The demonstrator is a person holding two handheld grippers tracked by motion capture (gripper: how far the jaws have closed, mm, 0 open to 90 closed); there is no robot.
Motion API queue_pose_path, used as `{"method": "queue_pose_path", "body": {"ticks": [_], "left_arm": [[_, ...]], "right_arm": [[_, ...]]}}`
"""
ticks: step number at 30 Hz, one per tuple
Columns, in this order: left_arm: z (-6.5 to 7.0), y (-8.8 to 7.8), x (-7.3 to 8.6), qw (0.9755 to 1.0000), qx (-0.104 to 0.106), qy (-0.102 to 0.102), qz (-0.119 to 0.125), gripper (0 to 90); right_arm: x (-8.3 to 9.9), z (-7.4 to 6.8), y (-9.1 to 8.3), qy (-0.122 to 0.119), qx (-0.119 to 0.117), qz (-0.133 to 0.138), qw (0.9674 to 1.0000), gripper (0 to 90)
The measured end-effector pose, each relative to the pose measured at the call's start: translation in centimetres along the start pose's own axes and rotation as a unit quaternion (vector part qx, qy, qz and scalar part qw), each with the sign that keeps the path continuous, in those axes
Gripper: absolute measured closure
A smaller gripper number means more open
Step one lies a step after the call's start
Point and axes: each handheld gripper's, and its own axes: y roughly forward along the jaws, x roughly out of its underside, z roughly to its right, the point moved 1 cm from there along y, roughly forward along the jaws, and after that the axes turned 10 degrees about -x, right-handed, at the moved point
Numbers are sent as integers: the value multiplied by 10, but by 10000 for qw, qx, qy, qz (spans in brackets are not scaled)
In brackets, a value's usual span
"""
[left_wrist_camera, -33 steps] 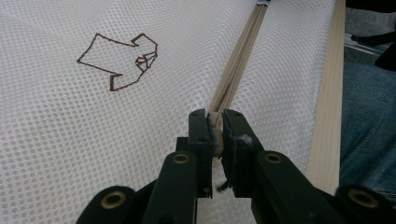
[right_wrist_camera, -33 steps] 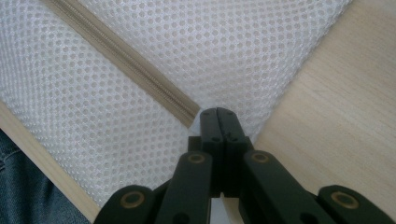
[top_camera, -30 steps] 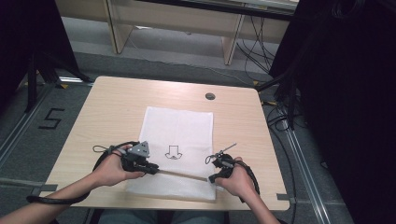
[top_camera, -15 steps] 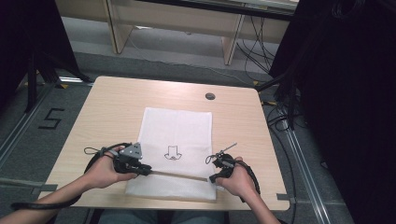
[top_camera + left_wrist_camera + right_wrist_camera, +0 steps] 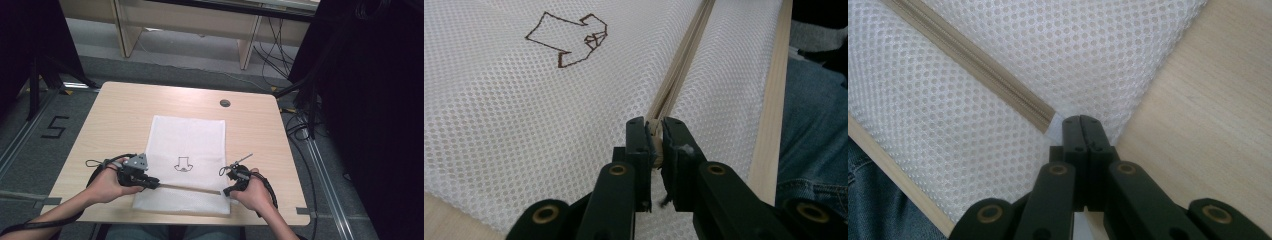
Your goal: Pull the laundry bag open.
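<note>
A white mesh bag (image 5: 187, 140) lies flat on the wooden table (image 5: 120, 115), a small brown outline figure (image 5: 183, 164) printed on it. A beige zipper (image 5: 190, 188) runs across its near end. My left gripper (image 5: 156, 184) is at the zipper's left part, and in the left gripper view its jaws (image 5: 654, 130) are shut on the zipper pull (image 5: 654, 142), with the zipper (image 5: 679, 65) running away ahead. My right gripper (image 5: 225, 191) pinches the bag's right end; in the right gripper view it (image 5: 1081, 122) is shut on the white fabric where the zipper (image 5: 973, 62) stops.
A round cable hole (image 5: 225, 103) sits near the table's far edge. The table's front edge (image 5: 769, 125) runs close beside the bag, with the person's jeans (image 5: 814, 130) just beyond it. Desk legs (image 5: 247, 47) stand behind and cables (image 5: 300, 125) lie on the floor at right.
My left gripper has shifted a little to the left along the zipper. The right gripper and the bag have stayed put.
</note>
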Motion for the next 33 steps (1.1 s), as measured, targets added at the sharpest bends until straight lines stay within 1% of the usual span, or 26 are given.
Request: {"method": "queue_pose_path", "body": {"ticks": [1, 2, 3, 5, 6, 7, 8, 9, 11, 15, 16, 17, 18, 19, 20, 23, 24, 25, 26, 27, 28, 29, 30, 31, 32, 33], "left_arm": [[0, 0, 0, 10000, 2, -30, -14, 822], [-1, 0, 1, 10000, 21, 27, -18, 823], [-1, 1, 2, 9999, -63, 72, -73, 822], [-1, 1, 4, 10000, -10, -80, -31, 822], [-1, 0, 3, 10000, -42, 39, -69, 822], [-1, 0, 3, 10000, -37, 66, -39, 822], [-1, 0, 2, 10000, -38, 53, -53, 822], [-1, 0, 3, 10000, -28, -72, -43, 822], [-3, 2, 5, 10000, 43, -37, -54, 822], [-4, 4, 7, 10000, 16, 3, -98, 822], [-4, 5, 7, 9999, 49, -87, -88, 822], [-7, 5, 7, 9999, 49, 23, -87, 822], [-7, 6, 9, 9998, -20, -62, -166, 822], [-8, 6, 10, 9999, -23, -60, -158, 822], [-10, 7, 11, 9997, 48, -221, -136, 822], [-9, 7, 10, 9998, 0, 6, -181, 822], [-10, 7, 10, 9998, -3, -82, -167, 822], [-11, 8, 11, 9998, 43, -129, -148, 822], [-13, 9, 11, 9999, 20, -60, -150, 822], [-14, 10, 12, 9997, -4, -115, -195, 822], [-15, 11, 12, 9997, 6, -86, -207, 822], [-17, 11, 14, 9969, -403, 306, -597, 822], [-25, 6, 18, 9937, -573, 569, -774, 822], [-30, 3, 25, 9982, -286, -265, -447, 822], [-32, -1, 26, 9981, -375, -263, -423, 823], [-35, -7, 28, 9972, -577, 18, -472, 822]], "right_arm": [[0, 0, 0, -4, 12, -5, 10000, 900], [0, -1, 0, 13, 21, -9, 10000, 900], [0, -1, 0, 32, 27, 4, 10000, 900], [1, 0, 0, 36, -9, 38, 10000, 900], [1, 0, 0, 9, -4, 26, 10000, 900], [1, 0, 0, 13, 7, 45, 10000, 900], [0, 0, 0, -15, 45, -3, 10000, 900], [0, -1, 0, 32, 26, 2, 10000, 900], [0, 0, 0, 45, 10, -1, 10000, 900], [1, 0, 0, 27, -2, 39, 10000, 900], [1, 1, 0, 14, -8, 21, 10000, 900], [1, 1, 0, 10, -11, 21, 10000, 900], [1, 1, 0, 19, -22, 30, 10000, 900], [1, 0, 0, 12, -18, 36, 10000, 900], [1, 0, 0, 9, -24, 39, 10000, 900], [1, 0, 0, 21, -9, 51, 10000, 900], [1, 0, 0, -5, -23, 14, 10000, 900], [0, 0, 0, 68, -22, -16, 10000, 900], [0, 0, 0, 25, -28, 6, 10000, 900], [0, 0, 0, 45, -49, 21, 10000, 900], [0, 0, 1, 29, -54, 36, 10000, 900], [0, -1, 0, 29, -29, 19, 10000, 900], [0, 0, -1, -12, 91, -31, 10000, 900], [1, 2, -3, -2, 214, -53, 9998, 900], [3, 7, -4, 53, 222, -2, 9997, 900], [4, 8, -6, 116, 151, 39, 9998, 900]]}}
